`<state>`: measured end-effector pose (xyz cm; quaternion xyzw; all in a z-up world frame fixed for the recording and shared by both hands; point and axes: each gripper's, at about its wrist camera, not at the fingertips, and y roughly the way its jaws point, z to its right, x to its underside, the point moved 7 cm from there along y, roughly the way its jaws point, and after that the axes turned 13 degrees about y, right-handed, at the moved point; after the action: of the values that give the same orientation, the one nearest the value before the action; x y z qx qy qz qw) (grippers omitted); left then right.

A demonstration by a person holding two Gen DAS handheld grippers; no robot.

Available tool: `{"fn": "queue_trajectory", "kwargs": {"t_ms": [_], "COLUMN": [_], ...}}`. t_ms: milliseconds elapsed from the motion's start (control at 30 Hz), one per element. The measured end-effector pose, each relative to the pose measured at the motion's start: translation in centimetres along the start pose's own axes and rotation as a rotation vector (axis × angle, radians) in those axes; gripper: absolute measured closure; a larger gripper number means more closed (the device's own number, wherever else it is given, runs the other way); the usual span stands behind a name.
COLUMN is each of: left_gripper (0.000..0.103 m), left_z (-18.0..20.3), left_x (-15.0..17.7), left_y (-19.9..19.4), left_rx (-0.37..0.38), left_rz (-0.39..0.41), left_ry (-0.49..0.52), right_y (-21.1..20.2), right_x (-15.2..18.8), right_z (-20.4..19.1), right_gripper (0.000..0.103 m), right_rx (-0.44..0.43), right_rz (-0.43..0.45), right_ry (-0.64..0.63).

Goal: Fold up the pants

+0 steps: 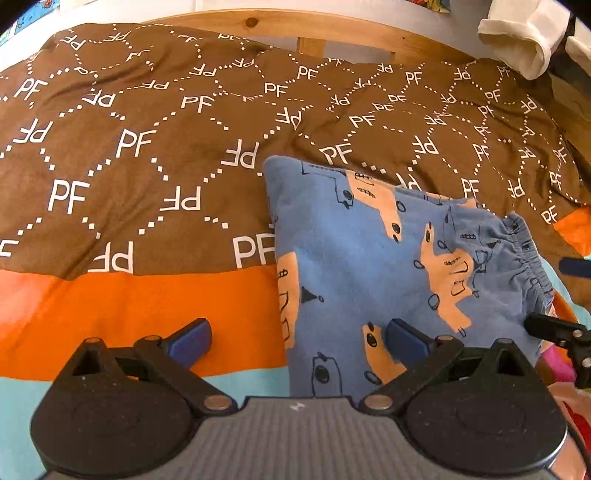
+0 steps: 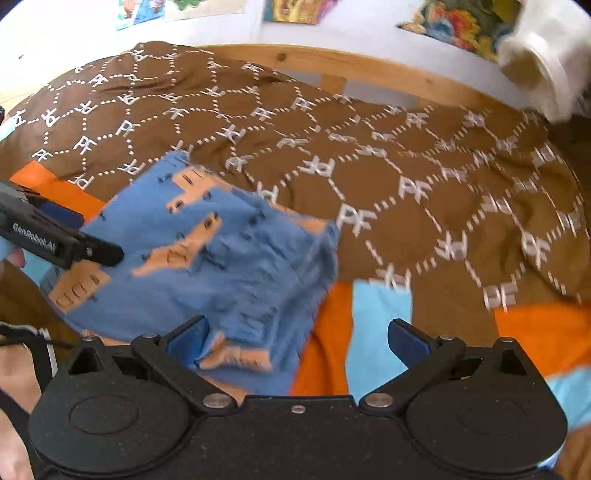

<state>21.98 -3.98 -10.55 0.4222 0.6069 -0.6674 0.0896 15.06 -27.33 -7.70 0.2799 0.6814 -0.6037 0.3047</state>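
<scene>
The small blue fleece pants with peach animal prints (image 1: 388, 258) lie folded into a compact, roughly square bundle on the bed, on top of a brown duvet cover printed with white "PF" letters and dotted hexagons (image 1: 147, 147), near the bed's front edge. The bundle straddles the line where the brown cloth meets an orange band (image 1: 129, 314) and a light blue strip (image 1: 22, 402) of the same cover. The gathered elastic waistband (image 1: 532, 258) shows along the bundle's right side in the left wrist view.

The left claw (image 1: 297, 341) is spread wide and holds nothing; its left blue pad hangs over the orange band and its right blue pad over the pants, whether touching cannot be told. The right claw (image 2: 297, 341) is equally wide apart and empty, its left pad over the near corner of the pants (image 2: 207, 258), its right pad over the light blue strip (image 2: 380, 332). The right wrist view is blurred.

Along the far edge of the bed runs a pale wooden bed rail (image 1: 295, 26). A white garment (image 1: 524, 40) hangs at the far right corner, and colourful pictures (image 2: 461, 26) hang on the wall behind.
</scene>
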Motion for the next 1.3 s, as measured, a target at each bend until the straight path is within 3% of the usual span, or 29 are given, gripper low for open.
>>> {"fn": "queue_trajectory", "kwargs": {"t_ms": [167,367,533,633,767,833,900,967,1100,1300], "left_gripper": [0.000,0.000,0.000,0.000,0.000,0.000,0.000,0.000,0.000,0.000], "left_z": [0.1,0.0,0.4,1.3,2.2,2.3,2.3,2.4,2.5,1.9], "left_x": [0.7,1.5,1.4,1.2,1.4,1.6,1.7,1.7,1.5,0.6], "left_y": [-0.6,-2.0,-2.8,-2.3,-2.1,-2.1,-2.1,-2.1,-2.1,-2.7], "left_rx": [-0.005,0.016,0.083,0.091,0.087,0.081,0.080,0.080,0.083,0.124], "left_rz": [-0.018,-0.077,-0.066,-0.058,-0.037,-0.029,-0.021,-0.021,-0.025,0.065], "left_ry": [0.003,-0.042,-0.086,-0.068,-0.015,-0.012,-0.019,-0.017,-0.018,-0.071], "right_y": [-0.6,-1.8,-2.8,-1.3,1.6,3.7,5.5,5.7,3.8,3.5], "right_x": [1.1,2.1,0.1,-2.1,-4.4,-4.5,-4.2,-4.2,-5.2,-5.6], "right_z": [1.9,2.8,3.7,3.9,3.0,2.8,3.6,4.4,6.8,7.1], "right_gripper": [0.001,0.001,0.001,0.001,0.001,0.001,0.001,0.001,0.001,0.001], "right_rx": [-0.029,-0.019,-0.052,-0.074,-0.175,-0.144,-0.049,-0.093,-0.081,-0.318], "right_rz": [-0.015,-0.025,0.057,0.064,0.032,-0.008,-0.029,-0.032,0.045,-0.016], "right_ry": [0.147,0.140,0.164,0.200,0.256,0.223,0.164,0.199,0.320,0.460]}}
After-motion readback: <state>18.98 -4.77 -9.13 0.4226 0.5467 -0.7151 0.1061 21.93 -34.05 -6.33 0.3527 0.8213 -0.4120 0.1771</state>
